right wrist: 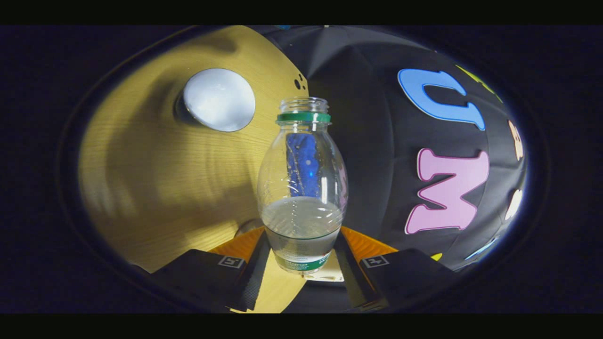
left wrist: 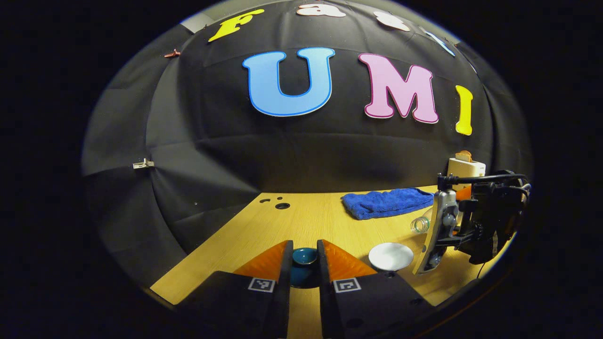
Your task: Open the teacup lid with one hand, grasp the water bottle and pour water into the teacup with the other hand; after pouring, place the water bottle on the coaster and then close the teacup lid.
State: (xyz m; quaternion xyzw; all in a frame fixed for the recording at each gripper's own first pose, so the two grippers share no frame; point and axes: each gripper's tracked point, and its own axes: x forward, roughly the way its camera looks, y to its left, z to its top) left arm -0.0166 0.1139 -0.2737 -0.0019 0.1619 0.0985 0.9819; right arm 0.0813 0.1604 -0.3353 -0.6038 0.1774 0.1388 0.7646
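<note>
Tilting clear plastic water bottle (right wrist: 301,188), clamped in right hand-held gripper (right wrist: 301,263), toward white round teacup (left wrist: 390,256) on wooden surface (left wrist: 311,221); left hand-held gripper (left wrist: 304,263) pinching dark teal lid (left wrist: 304,256); next, aiming bottle mouth over cup

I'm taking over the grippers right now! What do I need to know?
Left gripper: shut on the teacup lid, held off the cup, low over the table.
Right gripper: shut on the water bottle, which is uncapped, tilted and part full.
Teacup: open, on the table near the bottle's mouth.
Done: lid off, bottle grasped.
Left: pour (no stream seen), set the bottle down, close the lid.
</note>
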